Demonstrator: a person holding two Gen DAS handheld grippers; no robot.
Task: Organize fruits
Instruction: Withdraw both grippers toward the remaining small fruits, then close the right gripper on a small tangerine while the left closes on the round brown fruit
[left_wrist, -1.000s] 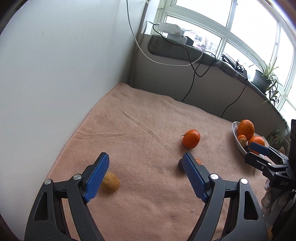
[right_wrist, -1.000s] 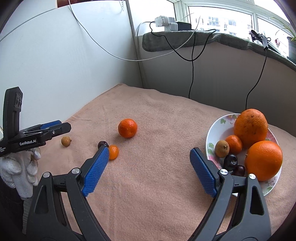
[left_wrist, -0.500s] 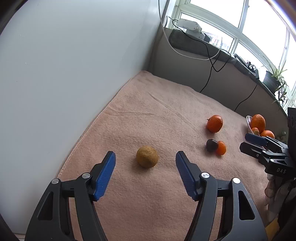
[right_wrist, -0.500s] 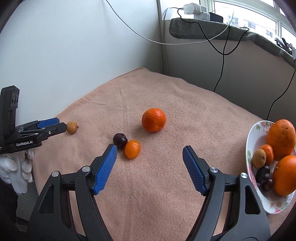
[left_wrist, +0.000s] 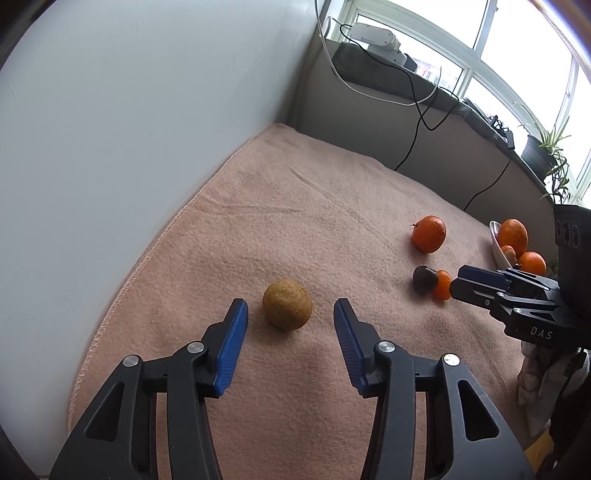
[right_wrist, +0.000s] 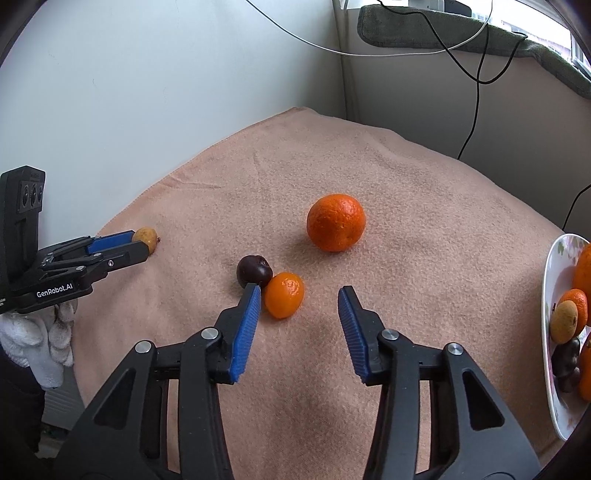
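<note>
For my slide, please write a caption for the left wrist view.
Left gripper, jaws closing, open around a brown fruit on the towel.

A plain white wall (left_wrist: 122, 110) is seen on the left, met in the corner by a grey panel (left_wrist: 369, 122) below a window ledge. The surface is covered by a peach-coloured towel (left_wrist: 295, 206) (its stitched hem runs along the wall). Black and white cables (right_wrist: 476, 74) are draped from the ledge. Daylight is admitted through white-framed windows (left_wrist: 480, 44), and a potted plant (left_wrist: 546, 155) is set on the sill.
</note>
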